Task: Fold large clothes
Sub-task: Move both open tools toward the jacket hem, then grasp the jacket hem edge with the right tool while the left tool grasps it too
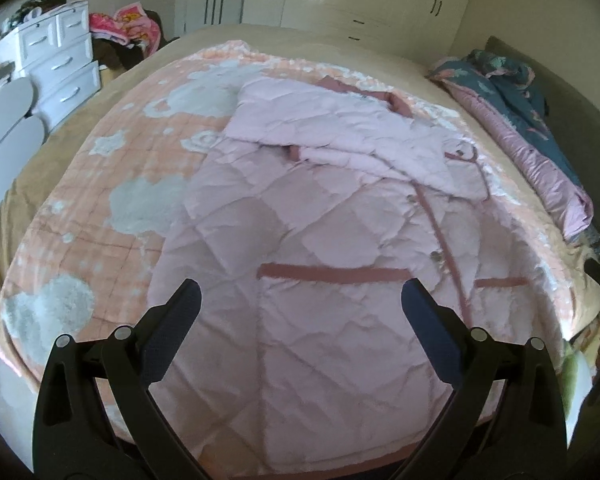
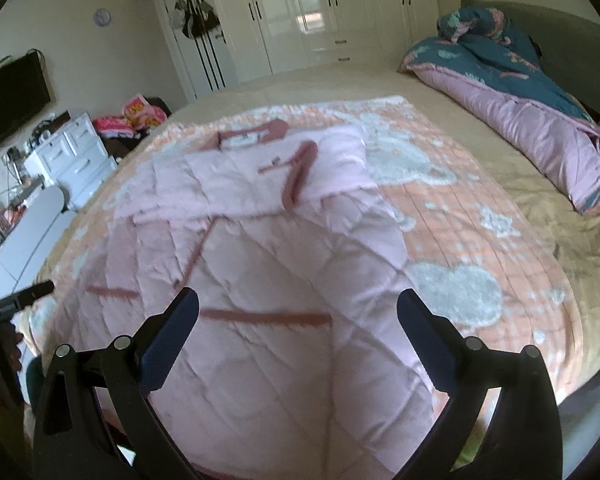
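Quilted pink coat [image 1: 300, 280] ran lengthwise away from the bed's near edge, hem directly under both spread, empty grippers — left gripper [image 1: 301, 294], right gripper [image 2: 298, 304] — neither nearer.

A home bedroom: ahead of the gripper lies a wide bed [image 2: 420, 80] with a peach cloud-patterned blanket [image 2: 480, 240], a rumpled teal-and-pink duvet [image 2: 520, 92] far right, glossy white wardrobes [image 2: 320, 12] beyond, and a white drawer chest [image 2: 76, 156] and wall-mounted television [image 2: 12, 100] to the left.

Left hand-held gripper [image 1: 300, 300] jaws spread wide, right hand-held gripper [image 2: 298, 310] likewise
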A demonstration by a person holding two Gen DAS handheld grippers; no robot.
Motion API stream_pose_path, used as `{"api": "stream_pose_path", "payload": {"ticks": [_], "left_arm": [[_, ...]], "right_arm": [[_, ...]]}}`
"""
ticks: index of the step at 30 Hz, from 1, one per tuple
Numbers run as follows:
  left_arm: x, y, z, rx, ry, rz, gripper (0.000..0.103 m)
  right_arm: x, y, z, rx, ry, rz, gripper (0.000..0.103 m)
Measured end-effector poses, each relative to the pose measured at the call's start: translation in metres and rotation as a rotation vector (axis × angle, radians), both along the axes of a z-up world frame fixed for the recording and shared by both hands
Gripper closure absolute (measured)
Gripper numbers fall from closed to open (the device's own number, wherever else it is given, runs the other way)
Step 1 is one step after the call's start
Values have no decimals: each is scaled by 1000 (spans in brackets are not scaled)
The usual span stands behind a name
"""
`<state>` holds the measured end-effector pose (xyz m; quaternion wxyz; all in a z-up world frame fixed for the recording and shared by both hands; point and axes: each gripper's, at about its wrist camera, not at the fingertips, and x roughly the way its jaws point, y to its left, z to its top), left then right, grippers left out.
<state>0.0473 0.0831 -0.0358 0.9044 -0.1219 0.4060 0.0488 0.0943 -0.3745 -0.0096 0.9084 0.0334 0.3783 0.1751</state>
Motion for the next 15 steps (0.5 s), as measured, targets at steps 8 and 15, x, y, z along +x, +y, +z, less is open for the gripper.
{"api": "stream_pose_path", "payload": {"ticks": [8, 15], "left_arm": [[-10, 22, -24, 13, 50, 40, 9], [-22, 38, -45, 10, 89, 71, 9]], "right_arm": [[-10, -24, -38, -47, 94, -23, 4], [-15, -43, -60, -73, 150, -50, 4]]}}
